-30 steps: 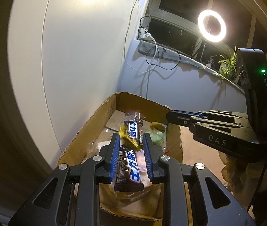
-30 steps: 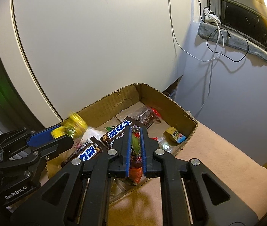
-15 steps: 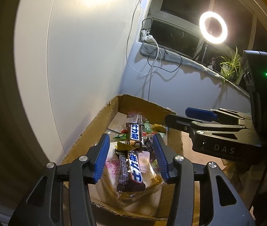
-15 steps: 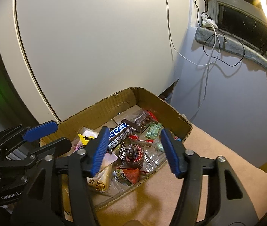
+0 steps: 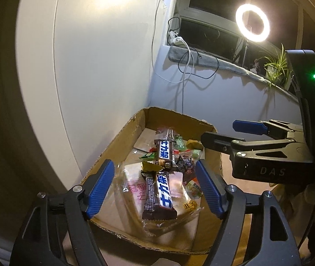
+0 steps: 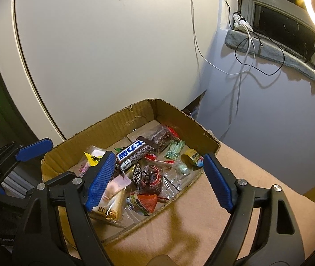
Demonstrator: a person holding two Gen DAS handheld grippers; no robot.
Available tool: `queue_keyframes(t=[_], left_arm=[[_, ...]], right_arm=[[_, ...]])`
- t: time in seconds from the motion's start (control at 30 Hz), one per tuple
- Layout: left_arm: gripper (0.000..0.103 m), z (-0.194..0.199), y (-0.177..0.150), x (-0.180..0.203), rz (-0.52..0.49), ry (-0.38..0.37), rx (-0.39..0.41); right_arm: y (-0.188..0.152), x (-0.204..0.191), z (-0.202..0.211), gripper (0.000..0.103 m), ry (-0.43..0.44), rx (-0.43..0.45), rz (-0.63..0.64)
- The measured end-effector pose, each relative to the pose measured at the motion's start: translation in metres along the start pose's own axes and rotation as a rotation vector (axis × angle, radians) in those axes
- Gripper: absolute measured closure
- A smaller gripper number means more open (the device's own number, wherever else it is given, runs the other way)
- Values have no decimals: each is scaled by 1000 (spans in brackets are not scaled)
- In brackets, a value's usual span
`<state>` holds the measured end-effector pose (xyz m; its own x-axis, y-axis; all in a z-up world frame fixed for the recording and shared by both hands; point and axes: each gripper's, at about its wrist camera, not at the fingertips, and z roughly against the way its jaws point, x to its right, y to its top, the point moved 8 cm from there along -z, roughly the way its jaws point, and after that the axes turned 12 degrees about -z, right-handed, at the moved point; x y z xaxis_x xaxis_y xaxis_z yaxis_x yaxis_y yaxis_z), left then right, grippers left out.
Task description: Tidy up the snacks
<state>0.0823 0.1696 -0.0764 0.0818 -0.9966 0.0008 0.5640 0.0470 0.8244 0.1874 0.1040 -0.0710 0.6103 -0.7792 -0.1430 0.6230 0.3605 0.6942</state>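
Above the snack box, both tongs, left and right, tilt downward, opening wide, gripping nothing.

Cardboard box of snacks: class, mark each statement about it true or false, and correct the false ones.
1. The cardboard box holds wrapped snacks. True.
2. The left gripper grips a chocolate bar. False: its jaws are opening, and the chocolate bar lies loose in the box.
3. The right gripper has nothing between its pads. True; its jaws are opening.
4. The ring light is off. False: it glows.
5. A lid covers the box. False: the top is open.
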Motion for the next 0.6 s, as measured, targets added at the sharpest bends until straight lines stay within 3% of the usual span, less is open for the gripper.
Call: queue_keyframes(t=[0.6], left_arm=[[25,10,-2,9,-45,56,25]], right_arm=[[-17,21,37,14,-15,60,-61]])
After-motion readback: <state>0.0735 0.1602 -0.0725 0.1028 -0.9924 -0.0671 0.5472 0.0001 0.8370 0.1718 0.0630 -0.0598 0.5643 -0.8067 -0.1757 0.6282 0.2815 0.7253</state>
